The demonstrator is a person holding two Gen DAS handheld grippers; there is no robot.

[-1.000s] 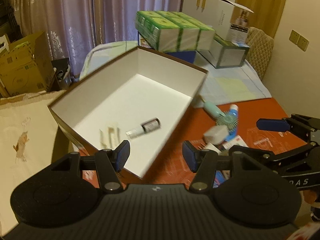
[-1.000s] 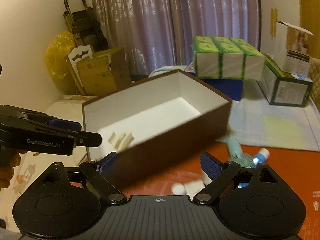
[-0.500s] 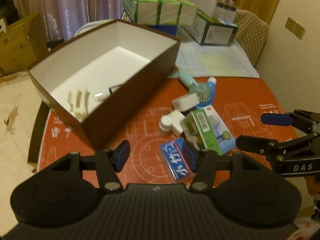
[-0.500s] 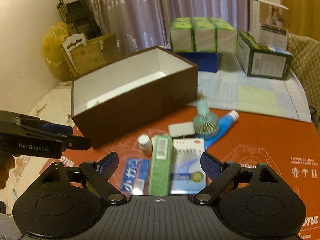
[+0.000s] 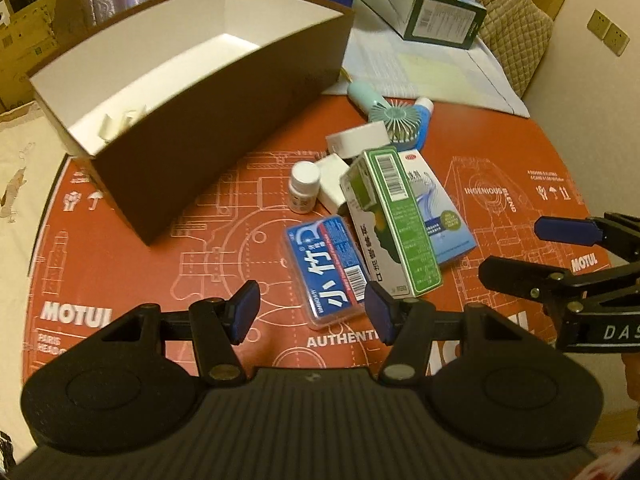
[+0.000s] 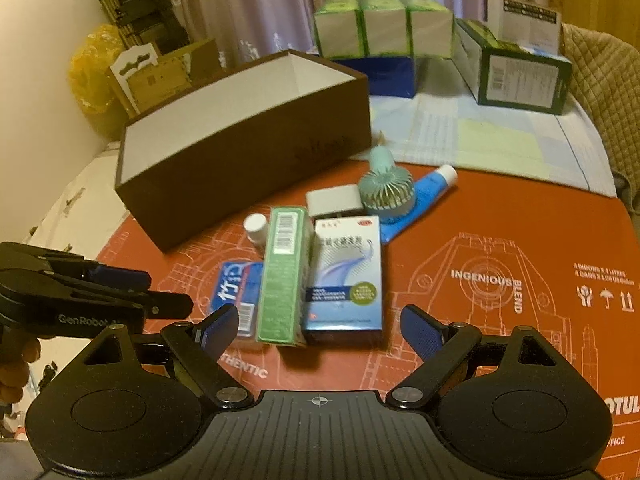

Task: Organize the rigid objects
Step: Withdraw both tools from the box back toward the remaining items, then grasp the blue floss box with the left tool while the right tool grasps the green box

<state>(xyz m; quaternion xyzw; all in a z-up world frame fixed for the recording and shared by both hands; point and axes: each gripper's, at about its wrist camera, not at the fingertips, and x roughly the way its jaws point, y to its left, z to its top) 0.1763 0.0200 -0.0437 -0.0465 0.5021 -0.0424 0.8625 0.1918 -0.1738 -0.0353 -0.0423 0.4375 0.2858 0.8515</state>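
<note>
Blue pads line the fingers of both tools. The left hand-held gripper (image 5: 312, 312) hangs over the desk (image 5: 224, 264) with its jaws parted and nothing between them; just beyond its pads lies a flat blue case (image 5: 326, 270) with white characters. The right hand-held gripper (image 6: 318, 330) stands wider apart, also empty, and points down at the near ends of a green carton (image 6: 282, 276) and a blue-and-white medicine box (image 6: 346, 278). In each wrist view the other tool shows at the edge, off to the side of the pile.

These three things lie close together on the orange printed mat. The green carton rests tilted, leaning onto the blue-and-white box on one side and overlapping the blue case on the other. Behind them stand a small white bottle (image 5: 305, 186) with a white cap, upright, and a white block (image 5: 334, 184) just beside it. Farther back lie a grey-white rectangular piece (image 6: 334, 200), a mint hand fan (image 6: 386, 192) and a blue tube (image 6: 424, 196) with a white cap, the fan resting over the tube.

To the left of the pile sits an open brown box (image 5: 224, 120) with a white inside; small white pieces (image 5: 120, 124) lie at its near corner. Past the mat, a pale cloth (image 6: 500, 140) carries stacked green-and-white cartons (image 6: 384, 24) on a blue box and a dark green box (image 6: 520, 76).
</note>
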